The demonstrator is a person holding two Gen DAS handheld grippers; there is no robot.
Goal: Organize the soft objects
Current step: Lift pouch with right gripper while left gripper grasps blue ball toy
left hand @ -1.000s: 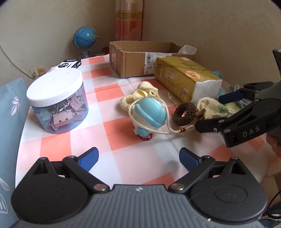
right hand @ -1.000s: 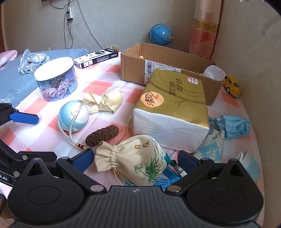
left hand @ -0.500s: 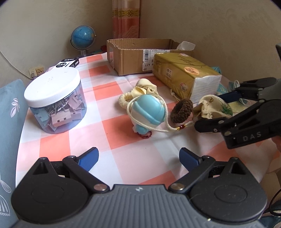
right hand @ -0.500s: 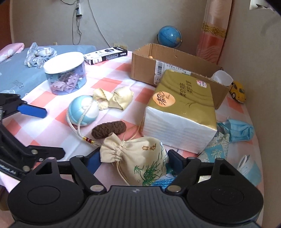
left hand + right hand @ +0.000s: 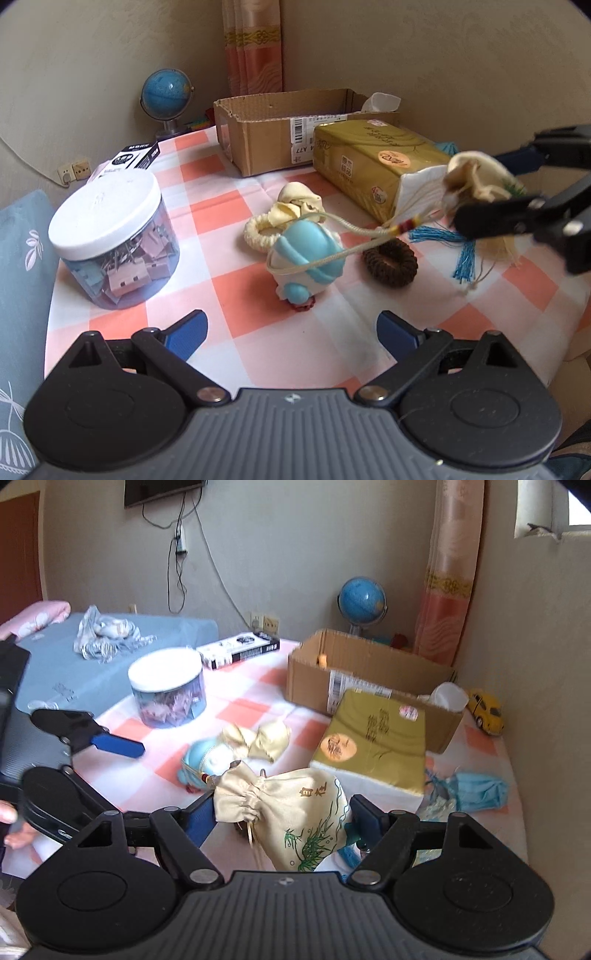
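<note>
My right gripper (image 5: pixel 282 818) is shut on a cream drawstring pouch (image 5: pixel 295 816) and holds it lifted above the checked tablecloth; the pouch also shows in the left wrist view (image 5: pixel 476 177), with blue tassels (image 5: pixel 443 240) hanging below. Its cord drags across a light blue round plush toy (image 5: pixel 306 254). A brown hair scrunchie (image 5: pixel 389 262) and a cream scrunchie (image 5: pixel 280 221) lie beside the toy. My left gripper (image 5: pixel 291 328) is open and empty, low over the table in front of the toy.
An open cardboard box (image 5: pixel 288 133) stands at the back, with a gold tissue pack (image 5: pixel 373 162) in front of it. A jar of binder clips (image 5: pixel 114 236) stands at left. A blue face mask (image 5: pixel 476 790), a yellow toy car (image 5: pixel 485 710) and a globe (image 5: pixel 166 92) are around.
My right gripper closed on the cream pouch and lifted it off the table, pulling the cord and tassels up. The left gripper stayed open and nearly still.
</note>
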